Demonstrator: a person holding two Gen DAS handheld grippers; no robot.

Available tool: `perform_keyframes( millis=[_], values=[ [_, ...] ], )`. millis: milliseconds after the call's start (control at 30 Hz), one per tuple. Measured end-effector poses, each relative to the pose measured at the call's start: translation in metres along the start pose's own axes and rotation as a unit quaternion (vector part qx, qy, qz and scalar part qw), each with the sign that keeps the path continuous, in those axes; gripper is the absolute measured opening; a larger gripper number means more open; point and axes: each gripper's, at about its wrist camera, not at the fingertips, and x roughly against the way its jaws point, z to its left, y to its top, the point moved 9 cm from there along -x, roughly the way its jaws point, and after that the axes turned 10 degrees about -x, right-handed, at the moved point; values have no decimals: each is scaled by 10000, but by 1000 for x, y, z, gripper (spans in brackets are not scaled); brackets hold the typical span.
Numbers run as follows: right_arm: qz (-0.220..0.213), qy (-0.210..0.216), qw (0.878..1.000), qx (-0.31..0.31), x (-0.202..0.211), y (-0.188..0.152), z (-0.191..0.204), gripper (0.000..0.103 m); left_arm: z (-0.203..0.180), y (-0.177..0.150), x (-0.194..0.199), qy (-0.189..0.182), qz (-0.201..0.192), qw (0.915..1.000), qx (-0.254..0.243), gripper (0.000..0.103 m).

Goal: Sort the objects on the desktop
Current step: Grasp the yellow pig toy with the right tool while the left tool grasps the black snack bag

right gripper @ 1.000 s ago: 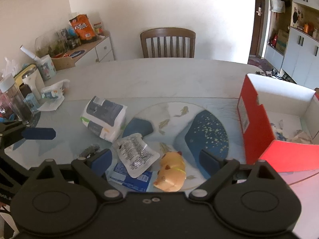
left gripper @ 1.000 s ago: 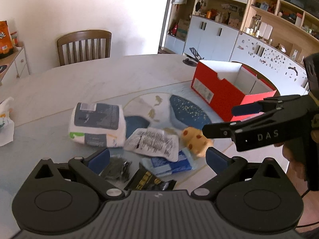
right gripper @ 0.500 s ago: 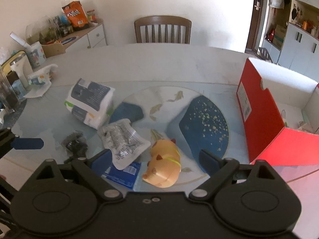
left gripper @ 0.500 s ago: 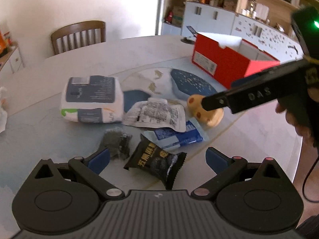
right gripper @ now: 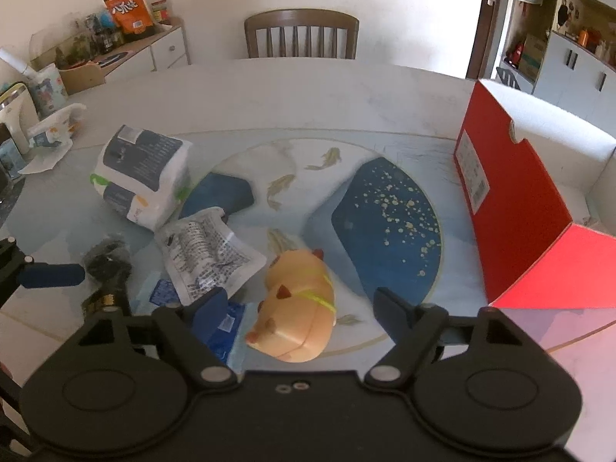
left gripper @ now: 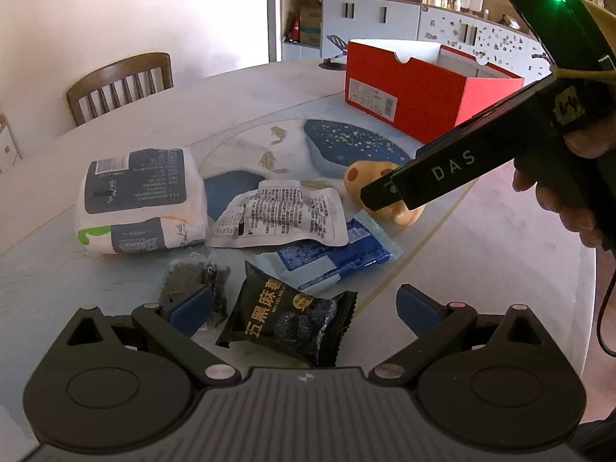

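Now your right gripper is closing, with the yellow pig toy low in the centre of its frame, between the two blue pads; neither pad presses on the toy. Seen from the left wrist, one right finger lies across that toy at centre right, and your hand wraps the handle at the right edge.

Your left gripper stands wide apart and holds nothing. The black snack packet lies between its pads at lower centre, untouched. A small dark crumpled wrapper sits just beside the left pad, partly hidden by it.

Above these in the left wrist frame, a white printed pouch overlaps a blue-and-white packet, and a white tissue pack rests at centre left. All of them lie on the round table with its fish pattern.

At upper right, well apart from the clutter, the red box stands open-topped. A wooden chair shows at the far edge, upper left.
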Motion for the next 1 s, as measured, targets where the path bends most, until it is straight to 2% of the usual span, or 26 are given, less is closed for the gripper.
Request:
perform_keyframes(
  millis=[133, 333, 500, 633, 800, 1000],
  values=[
    [60, -15, 10000, 5, -4, -1, 0, 78, 1, -3, -3, -5, 19, 10000, 14, 101],
    [131, -11, 9999, -36, -10, -2, -1, 72, -1, -4, -5, -16, 35, 10000, -23, 93],
    [201, -26, 9998, -79, -14, -4, -1, 68, -2, -7, -7, 18, 126, 9999, 2, 78],
    [254, 3, 9996, -125, -16, -7, 0, 67, -2, -9, -7, 47, 163, 9999, -5, 74],
    [368, 30, 9992, -161, -17, -11, 0, 54, -1, -8, -7, 85, 167, 9998, 33, 69],
    [353, 40, 9992, -197, -15, -11, 0, 50, 0, -6, -7, 110, 174, 9997, 124, 61]
  ],
)
